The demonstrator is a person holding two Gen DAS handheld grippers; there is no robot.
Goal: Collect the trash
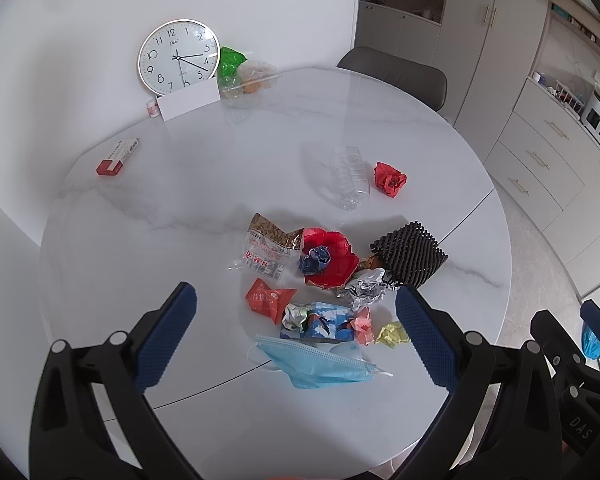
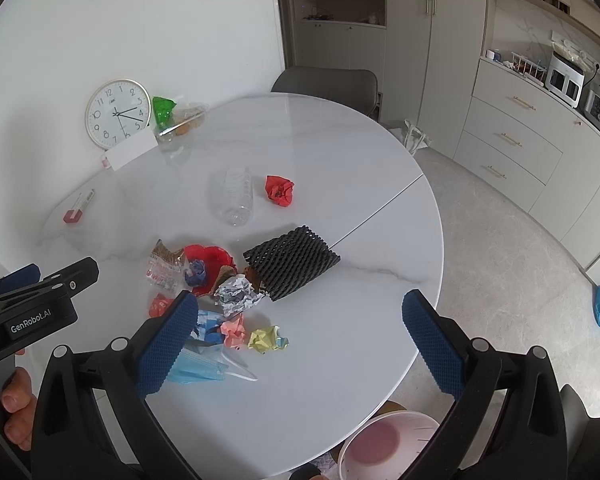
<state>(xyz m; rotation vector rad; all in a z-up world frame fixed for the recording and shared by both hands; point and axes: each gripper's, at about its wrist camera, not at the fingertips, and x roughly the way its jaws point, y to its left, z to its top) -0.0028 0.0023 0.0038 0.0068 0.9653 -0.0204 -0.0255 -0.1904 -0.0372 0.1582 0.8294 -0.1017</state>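
Item: trash heap on the round marble table [image 1: 180,208]. We hold both grippers above its near edge, nothing picked yet

- Left gripper [image 1: 296,336]: jaws wide, empty. The blue face mask [image 1: 320,364] lies straight ahead and just below the gap between them, long axis running crosswise, left to right
- Right gripper [image 2: 296,340]: jaws wide, empty. We see the mask off to its left, partly behind the left finger [image 2: 168,344]; the yellow paper ball [image 2: 266,339] sits nearer its centre line
- Bin [image 2: 384,444] (white, pinkish inside) stands below the table edge on the right gripper's side

We judge the left gripper better lined up on the mask; it would need turning so the jaws close across the mask's short side
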